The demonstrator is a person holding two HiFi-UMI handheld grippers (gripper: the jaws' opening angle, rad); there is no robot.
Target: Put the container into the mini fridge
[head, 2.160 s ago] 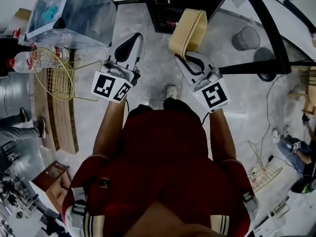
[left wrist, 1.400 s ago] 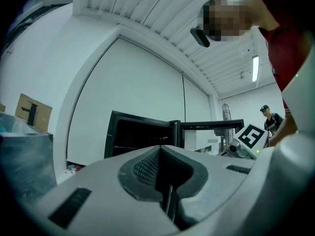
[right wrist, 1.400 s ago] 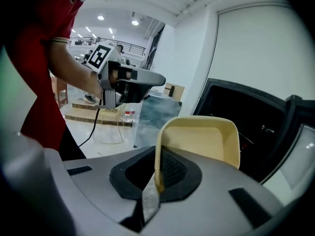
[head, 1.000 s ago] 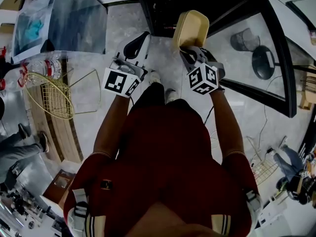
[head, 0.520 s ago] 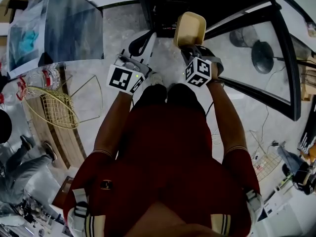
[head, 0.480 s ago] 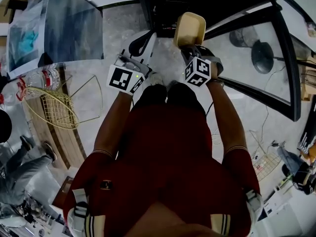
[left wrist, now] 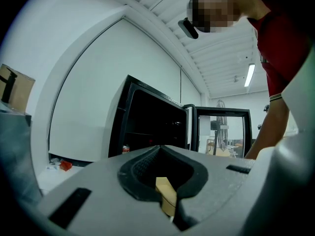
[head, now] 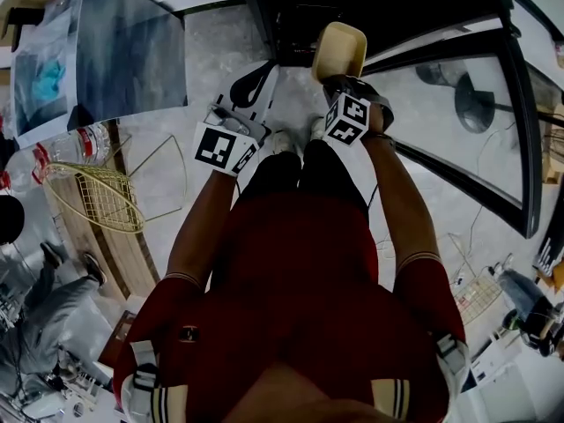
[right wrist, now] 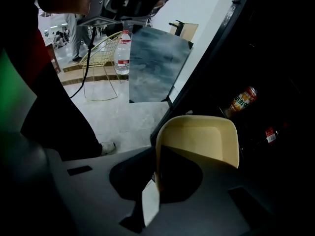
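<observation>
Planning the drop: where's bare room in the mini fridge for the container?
It is dim inside the mini fridge. The space between its front edge and the orange bottle looks bare. It is crowded further right, with the bottle and a red can. The right hand-held gripper holds the container.

Jaws clamp cream container [right wrist: 199, 139] before dark mini fridge [right wrist: 266, 58].

Your stock, by material:
- container [head: 339, 49]: cream plastic, smooth, matt.
- mini fridge [head: 291, 7]: glossy black casing.
- fridge door [head: 441, 122]: clear glass pane.
- floor [head: 211, 42]: pale speckled stone, smooth.
- wire basket [head: 88, 194]: thin yellow metal.
- your shirt [head: 291, 280]: red cloth.
</observation>
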